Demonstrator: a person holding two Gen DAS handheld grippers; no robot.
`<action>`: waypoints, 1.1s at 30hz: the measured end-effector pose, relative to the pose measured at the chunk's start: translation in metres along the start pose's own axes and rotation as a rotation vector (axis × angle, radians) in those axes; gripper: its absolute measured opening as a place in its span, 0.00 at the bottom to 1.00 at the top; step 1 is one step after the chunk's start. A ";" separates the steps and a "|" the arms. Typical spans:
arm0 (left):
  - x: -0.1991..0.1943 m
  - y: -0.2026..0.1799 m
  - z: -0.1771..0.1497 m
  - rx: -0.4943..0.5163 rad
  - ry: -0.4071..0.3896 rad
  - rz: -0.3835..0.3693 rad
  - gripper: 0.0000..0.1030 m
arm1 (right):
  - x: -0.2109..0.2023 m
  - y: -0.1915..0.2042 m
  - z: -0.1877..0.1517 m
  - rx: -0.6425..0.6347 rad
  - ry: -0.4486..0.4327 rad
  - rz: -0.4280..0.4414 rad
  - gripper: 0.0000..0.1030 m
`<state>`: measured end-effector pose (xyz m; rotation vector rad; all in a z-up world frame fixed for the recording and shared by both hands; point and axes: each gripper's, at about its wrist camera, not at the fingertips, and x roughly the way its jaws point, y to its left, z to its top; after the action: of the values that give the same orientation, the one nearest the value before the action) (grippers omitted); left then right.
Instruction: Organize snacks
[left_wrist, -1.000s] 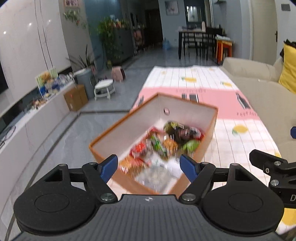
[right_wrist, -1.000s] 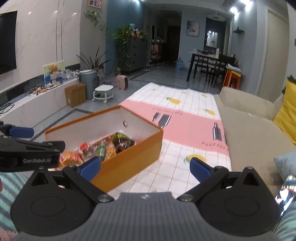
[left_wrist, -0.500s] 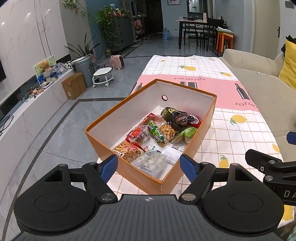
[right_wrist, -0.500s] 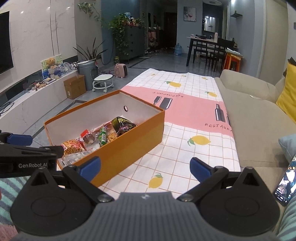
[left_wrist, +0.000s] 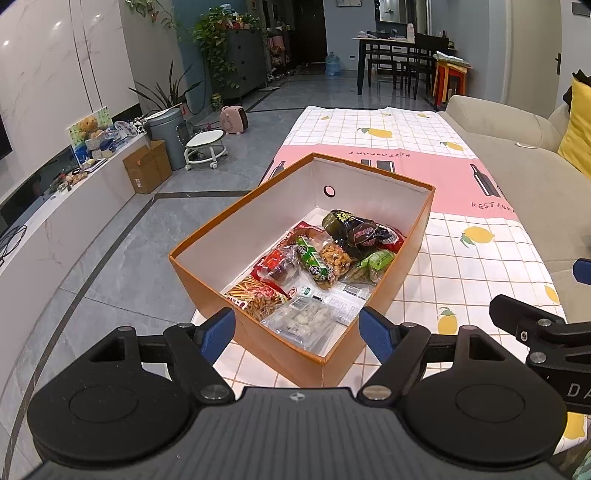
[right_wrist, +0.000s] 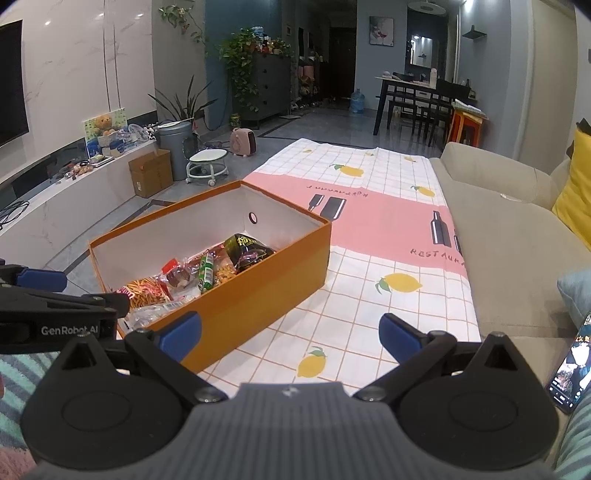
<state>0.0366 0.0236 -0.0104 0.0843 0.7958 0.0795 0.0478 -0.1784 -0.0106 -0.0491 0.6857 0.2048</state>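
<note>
Both the left tool (left_wrist: 296, 330) and the right tool (right_wrist: 290, 331) hover wide apart and empty, since the snacks (left_wrist: 317, 273) already lie in the orange box (left_wrist: 413, 240) just ahead of them on the surface (right_wrist: 369, 295)

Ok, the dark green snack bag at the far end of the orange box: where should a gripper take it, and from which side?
Probably from above, on the dark green bag's raised upper end. It lies on top of the other snacks, propped toward the box's far white wall, so that end stands free. The tall walls rule out a side approach. The left gripper is open and faces the box; the right gripper is also open.
</note>
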 end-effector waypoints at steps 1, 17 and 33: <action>0.000 0.000 0.000 0.002 -0.001 0.000 0.87 | 0.000 0.000 0.000 -0.002 0.000 0.000 0.96; 0.000 -0.001 -0.001 0.008 0.011 0.003 0.87 | 0.002 -0.002 -0.001 0.011 0.010 0.000 0.96; 0.001 -0.002 0.000 0.003 0.016 0.010 0.87 | 0.003 -0.005 -0.001 0.019 0.016 -0.001 0.96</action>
<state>0.0372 0.0220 -0.0112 0.0909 0.8112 0.0884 0.0508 -0.1826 -0.0133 -0.0326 0.7039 0.1969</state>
